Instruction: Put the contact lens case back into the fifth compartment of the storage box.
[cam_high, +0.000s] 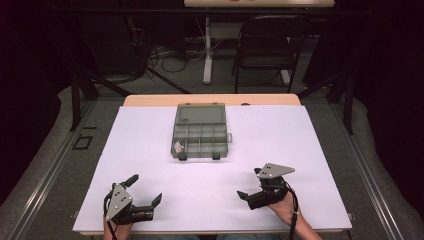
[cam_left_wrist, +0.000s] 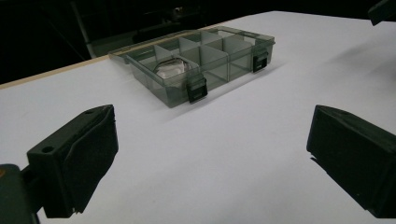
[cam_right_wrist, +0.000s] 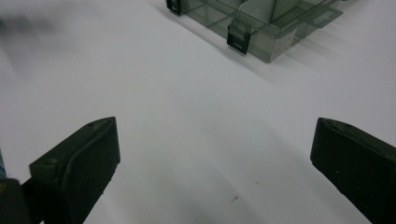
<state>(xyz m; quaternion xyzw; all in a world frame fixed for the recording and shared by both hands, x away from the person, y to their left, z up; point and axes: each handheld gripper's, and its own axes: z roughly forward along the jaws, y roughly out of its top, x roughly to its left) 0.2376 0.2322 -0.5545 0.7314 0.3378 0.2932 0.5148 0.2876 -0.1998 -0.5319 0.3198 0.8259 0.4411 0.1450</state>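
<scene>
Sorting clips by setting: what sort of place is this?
Probably a lab or recording studio: dark curtains, loose floor cables, and a white-covered table bearing one compartment box.

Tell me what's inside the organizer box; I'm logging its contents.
The organizer box lies open. One near corner compartment holds a small clear packet; the other visible compartments look empty. The packet's contents can't be made out.

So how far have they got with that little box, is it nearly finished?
Barely started, it seems. Done: the compartment box sits with its lid folded back, and something small and pale lies in one corner compartment. In hand: nothing. The left tongs and right tongs are both open, resting near the table's near edge, apart from the box. Left: the other compartments look empty, and both latches hang undone.
</scene>
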